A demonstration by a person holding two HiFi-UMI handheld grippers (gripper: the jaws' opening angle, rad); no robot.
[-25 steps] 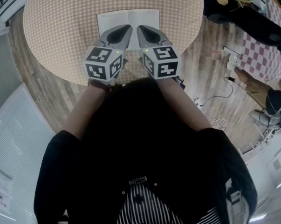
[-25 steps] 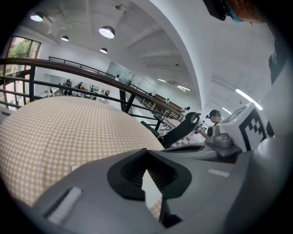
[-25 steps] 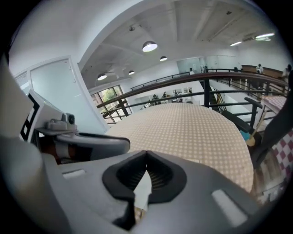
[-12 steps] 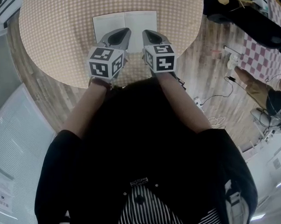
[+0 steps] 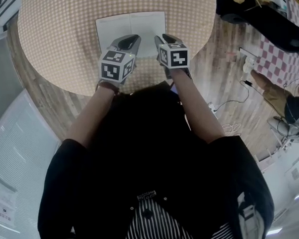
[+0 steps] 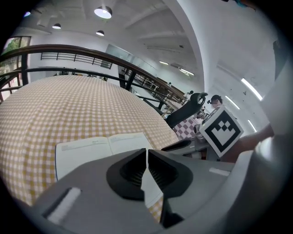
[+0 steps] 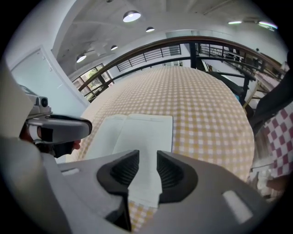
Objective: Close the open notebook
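Note:
The open notebook (image 5: 130, 24) lies flat with white pages up on a round table under a tan checked cloth (image 5: 62, 36). My left gripper (image 5: 134, 39) hangs over the near edge of its left page, my right gripper (image 5: 162, 38) over the near edge of its right page. In the left gripper view the left gripper (image 6: 147, 154) is shut with nothing in it, and the notebook (image 6: 98, 148) lies just beyond. The right gripper (image 7: 148, 157) has just been opening and stands open and empty. The notebook (image 7: 137, 132) shows through the gap, a little way below.
The cloth-covered table (image 7: 206, 105) ends close behind the notebook's near edge, with wooden floor (image 5: 221, 64) around it. A railing (image 7: 183, 45) runs beyond the table. Cables (image 5: 238, 102) and a red checked table (image 5: 278, 56) are at the right.
Both grippers have sunk and moved forward over the notebook's near edge. The notebook itself lies as before.

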